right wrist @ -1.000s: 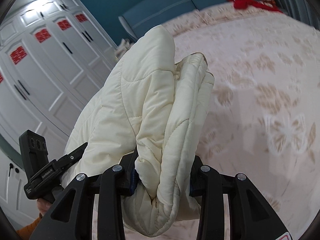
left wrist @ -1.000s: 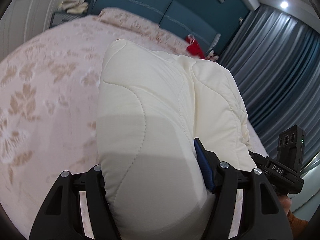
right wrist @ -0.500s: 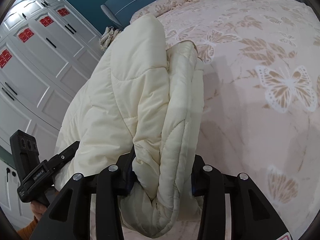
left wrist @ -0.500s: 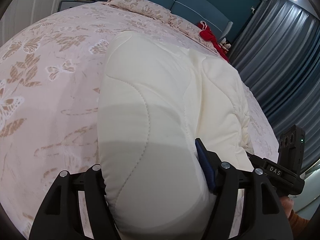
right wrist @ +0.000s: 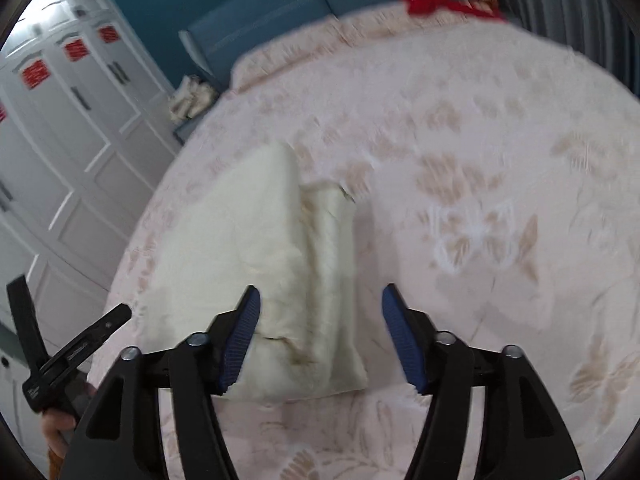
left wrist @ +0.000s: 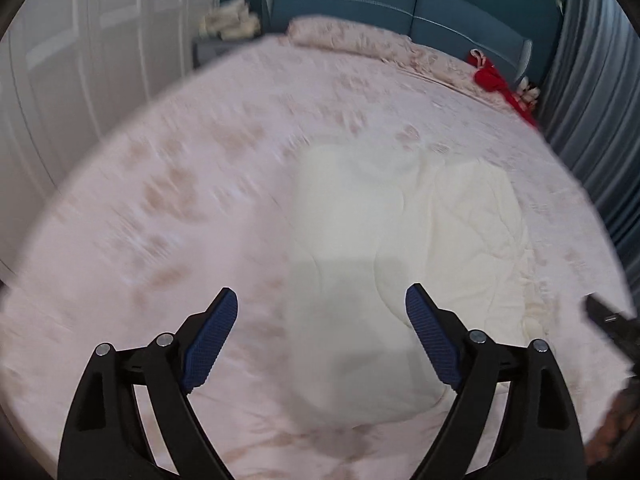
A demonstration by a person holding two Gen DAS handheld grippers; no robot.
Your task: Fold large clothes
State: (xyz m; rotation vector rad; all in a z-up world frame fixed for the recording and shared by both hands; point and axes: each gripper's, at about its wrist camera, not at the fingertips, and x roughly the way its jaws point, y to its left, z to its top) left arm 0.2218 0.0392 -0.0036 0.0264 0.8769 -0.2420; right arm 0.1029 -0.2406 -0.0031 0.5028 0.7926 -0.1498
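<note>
A pink bedspread point(left wrist: 180, 208) with tan leaf and butterfly print covers the bed. At the head end stand a teal headboard point(left wrist: 400, 4) and pillows point(left wrist: 352, 38); something red point(left wrist: 496, 80) lies at that far corner. White wardrobe doors point(right wrist: 60, 140) and grey curtains point(left wrist: 600, 100) flank the bed.

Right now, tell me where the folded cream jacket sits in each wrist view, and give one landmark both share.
Left wrist view: the cream jacket lies right of centre on the bedspread, reaching down between the open claw tips.
Right wrist view: the jacket lies left of centre, its near end between the open claw tips.
Shared landmark: the red garment near the headboard.
</note>
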